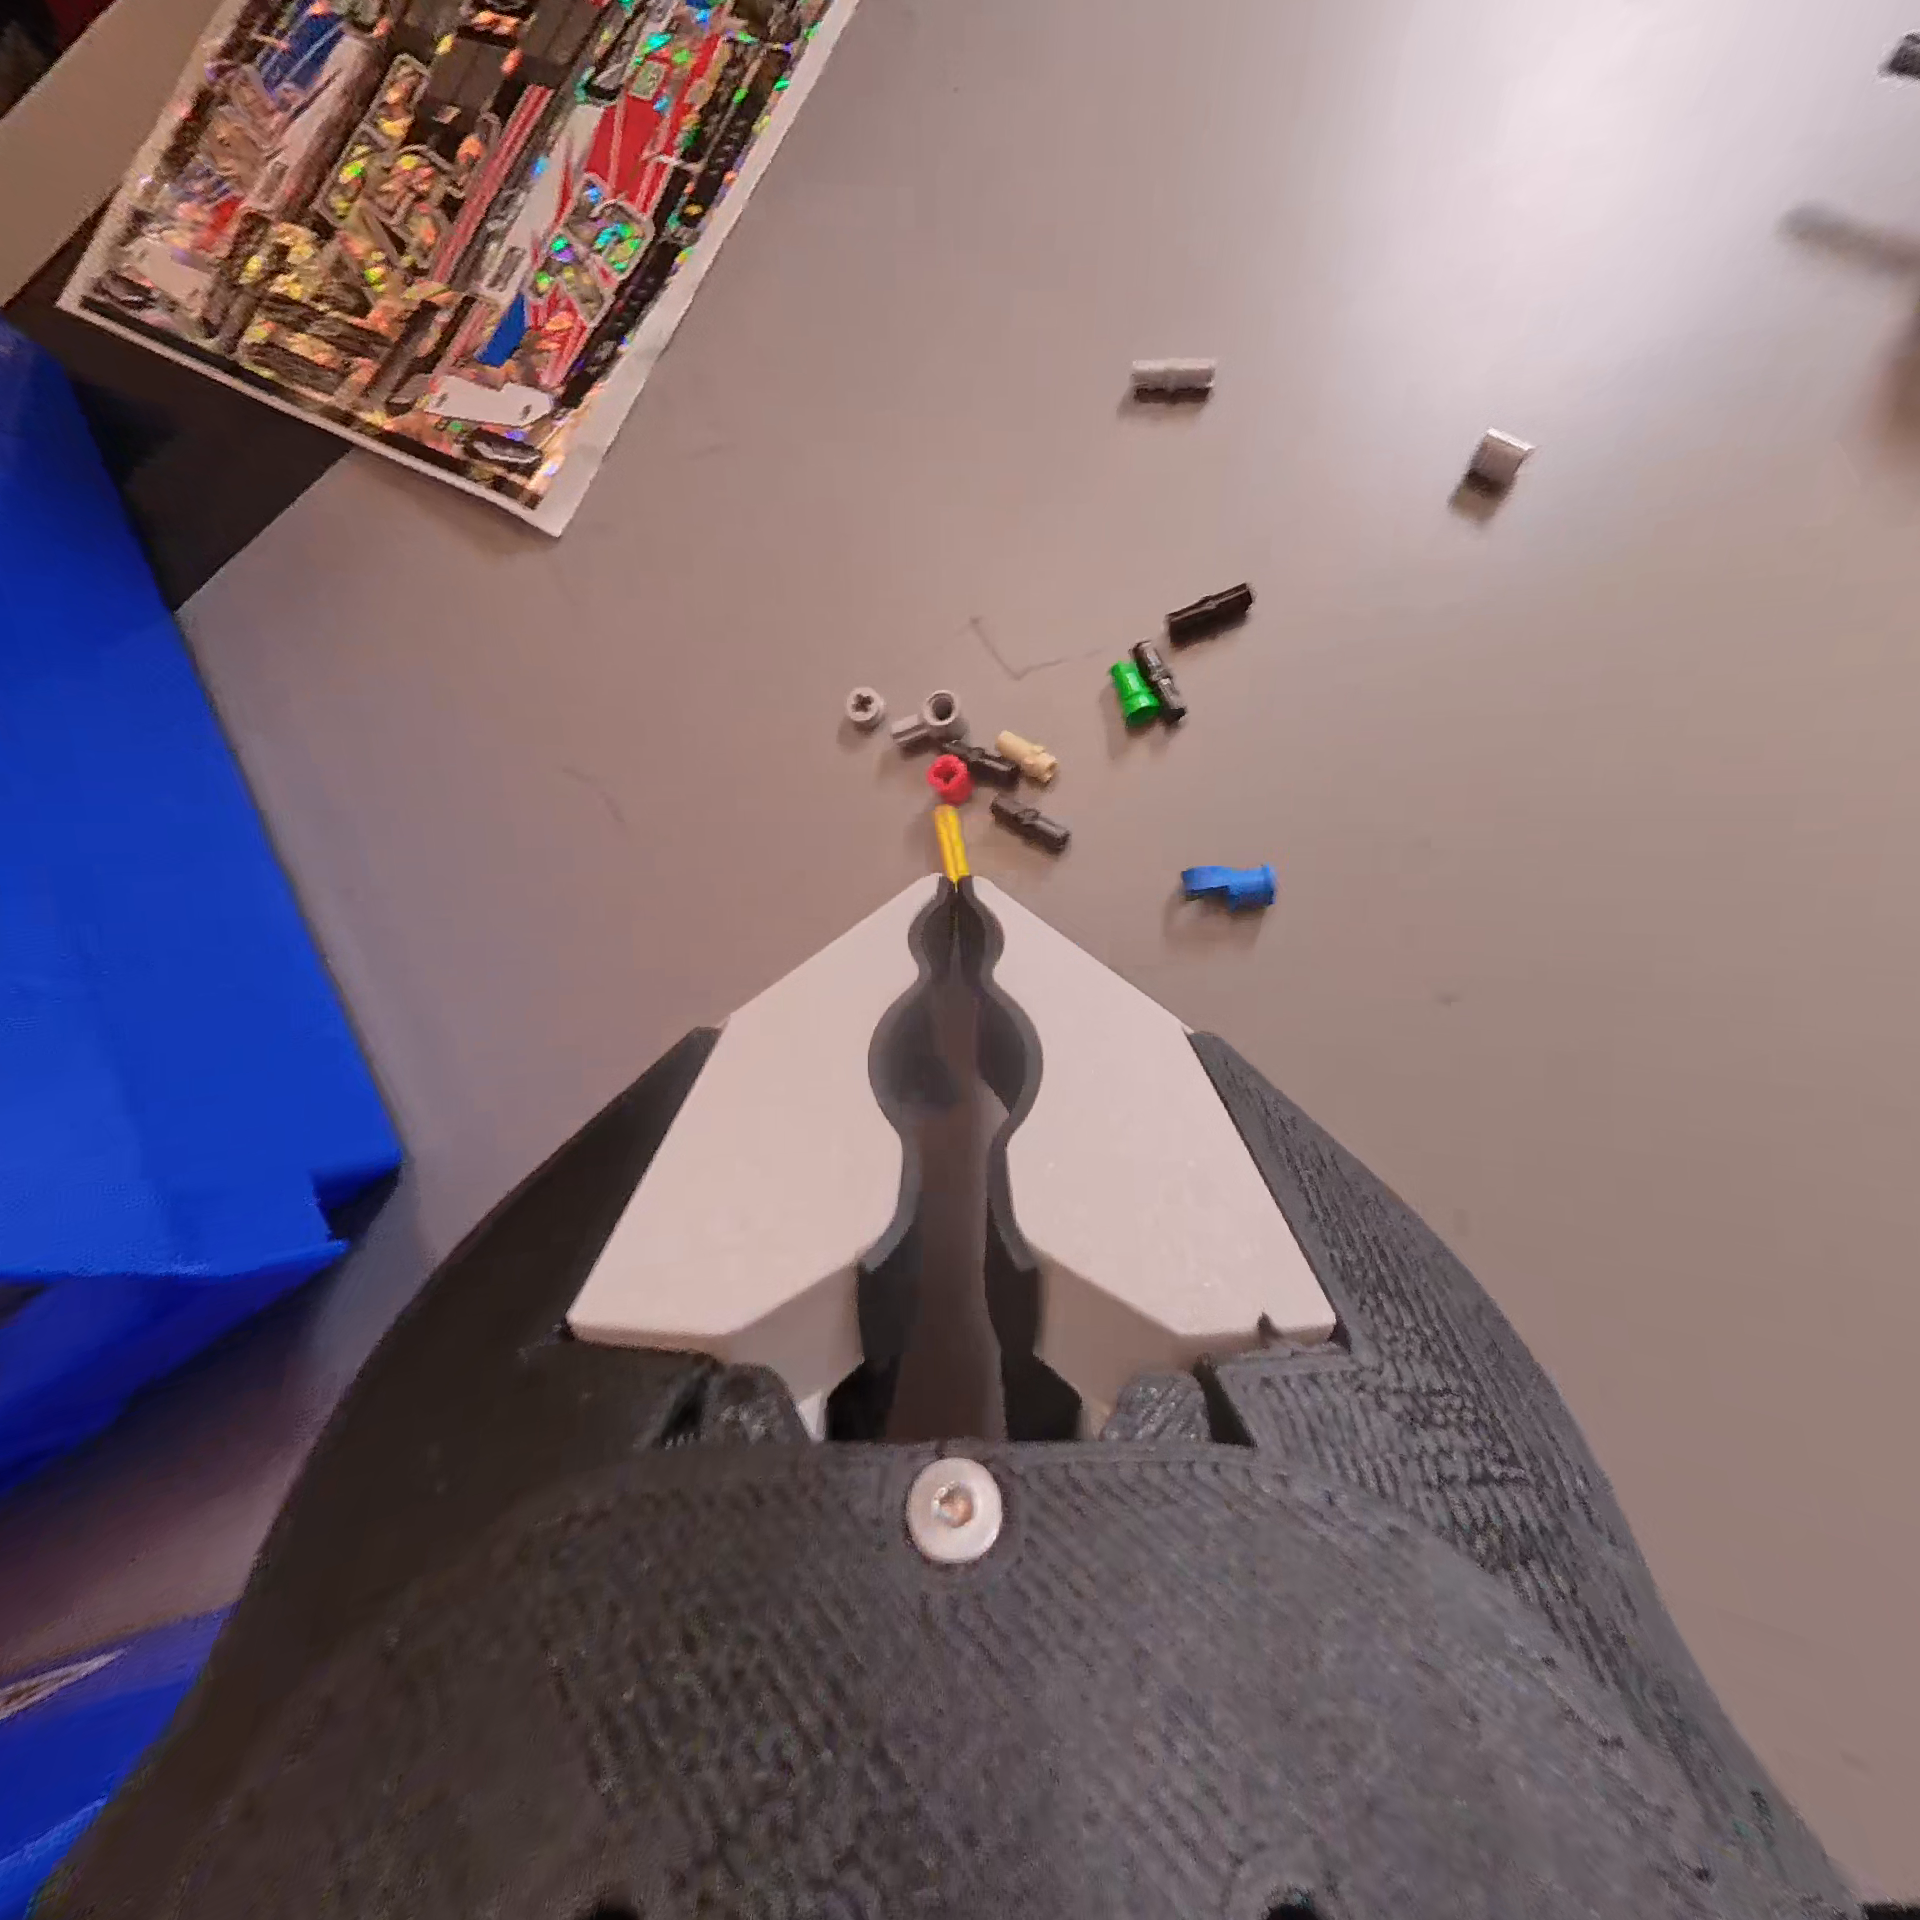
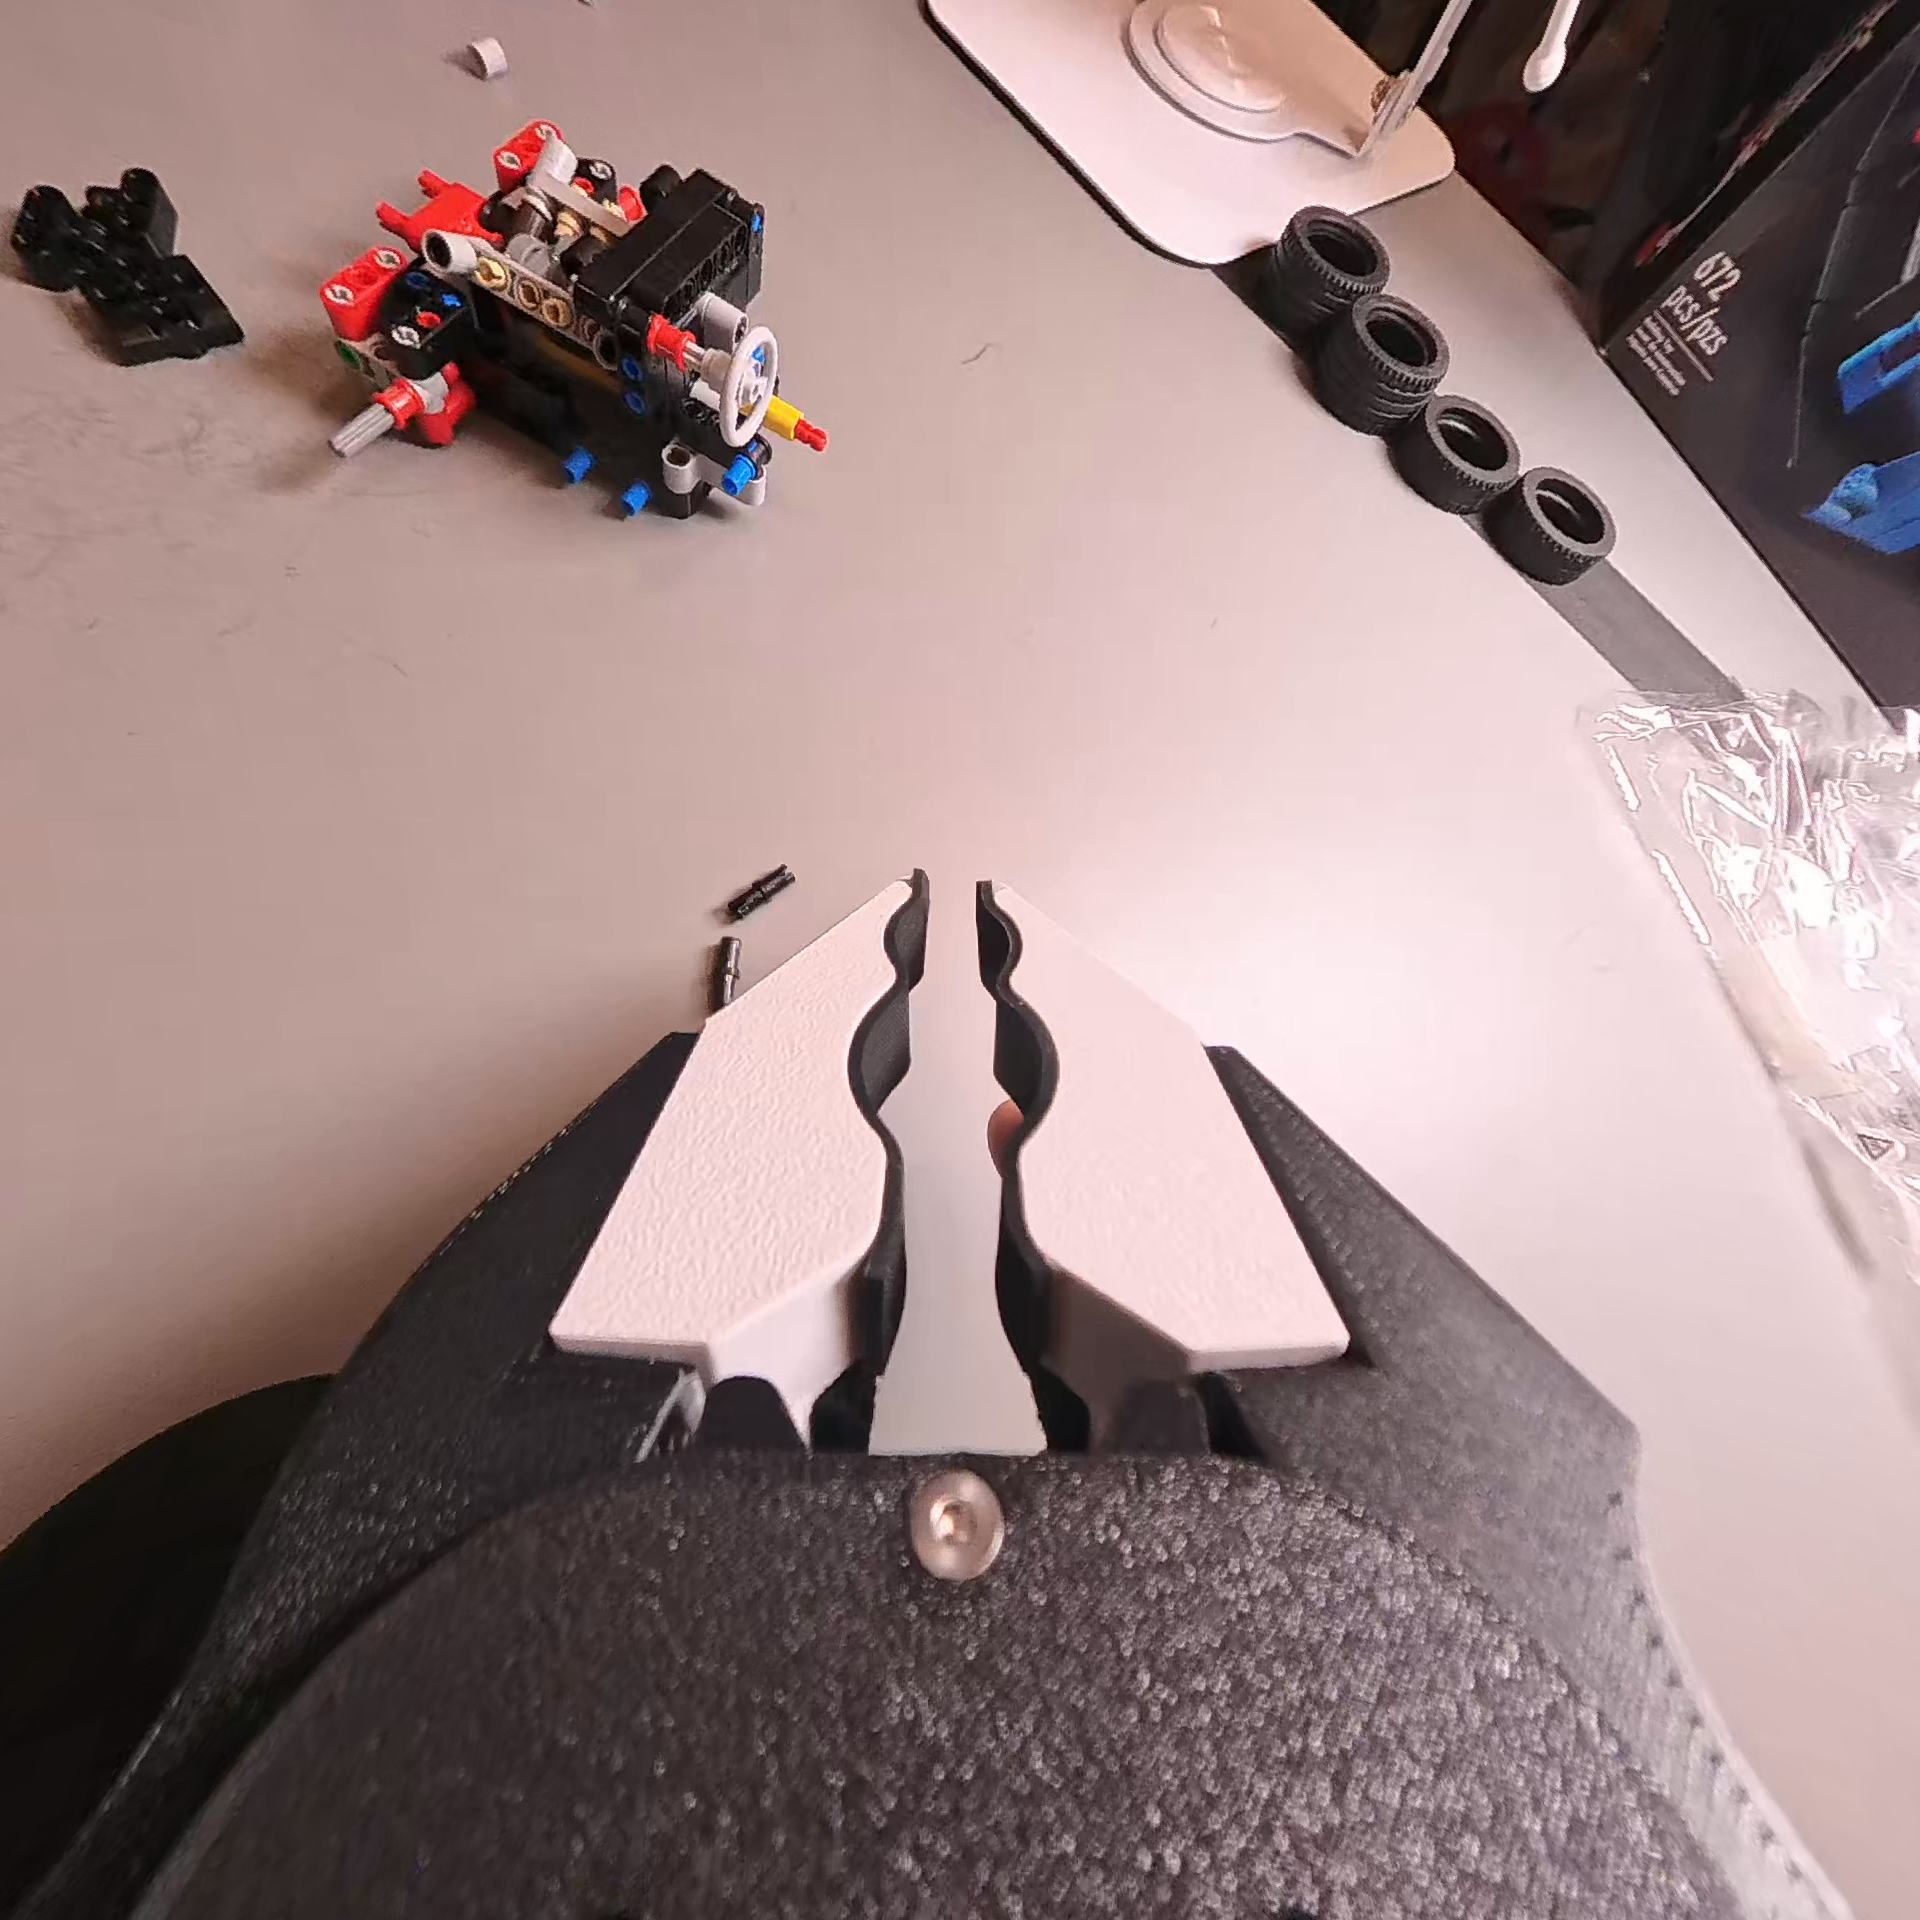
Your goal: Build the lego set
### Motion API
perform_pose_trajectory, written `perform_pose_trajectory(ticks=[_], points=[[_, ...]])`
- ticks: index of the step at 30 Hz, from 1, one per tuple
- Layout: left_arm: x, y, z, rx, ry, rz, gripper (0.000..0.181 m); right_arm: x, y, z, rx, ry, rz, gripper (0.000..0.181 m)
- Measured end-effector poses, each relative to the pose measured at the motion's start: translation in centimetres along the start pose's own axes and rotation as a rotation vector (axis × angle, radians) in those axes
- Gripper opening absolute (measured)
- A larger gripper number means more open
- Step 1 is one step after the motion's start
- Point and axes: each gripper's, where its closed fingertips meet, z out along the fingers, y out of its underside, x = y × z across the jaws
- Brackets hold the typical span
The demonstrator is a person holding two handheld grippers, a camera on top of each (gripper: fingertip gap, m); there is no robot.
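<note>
In the left wrist view my left gripper [image 1: 952, 883] is shut on a thin yellow axle [image 1: 950, 844] that sticks out forward from its tips, above the grey table. A red bush [image 1: 948, 777] lies just beyond the axle's end, among several small black, grey and tan pins [image 1: 1023, 754]. In the right wrist view my right gripper [image 2: 951, 883] is slightly open and empty above the table. The part-built black and red lego model [image 2: 582, 332] stands far ahead to the left. Two black pins [image 2: 762, 891] lie just left of the right fingertips.
A sticker sheet [image 1: 416, 218] lies at the back left and a blue box [image 1: 125, 935] on the left. A green pin [image 1: 1132, 694], a blue pin [image 1: 1231, 885] and grey pieces [image 1: 1172, 376] are scattered. Several black tyres [image 2: 1423, 374], a clear bag [image 2: 1787, 935], the set box [image 2: 1808, 312] and a black piece [image 2: 120, 270] are around. The grippers' ends are close to 45 cm from one another. From my left tips it is roughly 5 cm to the blue pin [image 1: 1231, 885]; from my right, 40 cm.
</note>
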Motion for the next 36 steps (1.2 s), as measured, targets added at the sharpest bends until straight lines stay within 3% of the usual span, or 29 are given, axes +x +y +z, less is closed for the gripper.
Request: perform_pose_trajectory(ticks=[3, 13, 22, 26, 30, 33, 36], points=[[-0.4, -0.4, -0.2, 0.022, -0.028, 0.002, 0.0, 0.0, 0.0, 0.0, 0.002, 0.002, 0.001, 0.008], [1.8, -1.1, 0.7, 0.05, 0.098, -0.015, 0.014, 0.0, -0.1, -0.2, 0.014, 0.007, 0.002, 0.007], [1.3, -1.3, 0.4, 0.045, 0.077, -0.006, 0.003, 0.2, -0.7, -0.4, 0.048, 0.023, 0.005, 0.005], [6.5, -5.0, -3.5, 0.254, 0.362, 0.006, 0.002, -1.9, -4.7, -1.6, 0.259, -0.043, -0.063, 0.007], [14.7, -8.5, -9.3, 0.43, 0.778, 0.022, 0.002, -8.5, -9.2, -2.2, 0.454, -0.225, -0.189, 0.008], [20.7, -8.9, -11.8, 0.434, 0.997, 0.1, 0.002, -13.8, -10.8, -1.5, 0.5, -0.334, -0.316, 0.008], [25.1, -8.4, -12.7, 0.393, 1.124, 0.159, 0.002, -17.2, -11.6, -1.0, 0.521, -0.386, -0.388, 0.008]])
